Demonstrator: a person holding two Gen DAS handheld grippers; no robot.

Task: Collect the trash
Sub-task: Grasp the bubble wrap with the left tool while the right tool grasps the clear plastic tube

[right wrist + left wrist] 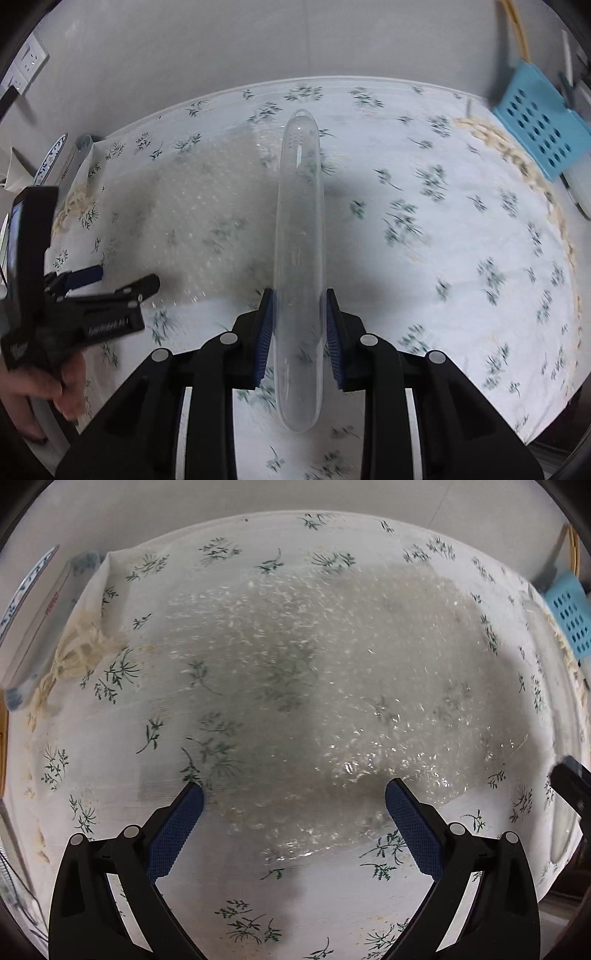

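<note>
the right hand-held gripper point(299, 332) is clamped on a long clear plastic case point(300, 258), its blue pads pressing the two long sides toward the near end, so most of the case runs out ahead of the jaws over the counter point(461, 295) with its leaf-print cloth. the case looks like thin, hollow, rigid plastic: probably light, smooth and rather slippery, and likely to flex or pop out if squeezed hard. because the hold is well off its middle, the long free end may swing or droop on a quick move; a hold nearer the middle would probably balance it better.

the left hand-held gripper point(293, 805) hangs with its jaws wide apart and nothing between the pads, pointing down at a sheet of bubble wrap point(314, 672) lying flat on the cloth. the sheet is soft, limp and very light, with no firm edge standing up; it would likely need a pinch at a border or a bunched fold, and it will sag and trail once lifted. a blue perforated basket point(539, 122) stands off the far right corner of the counter.
</note>
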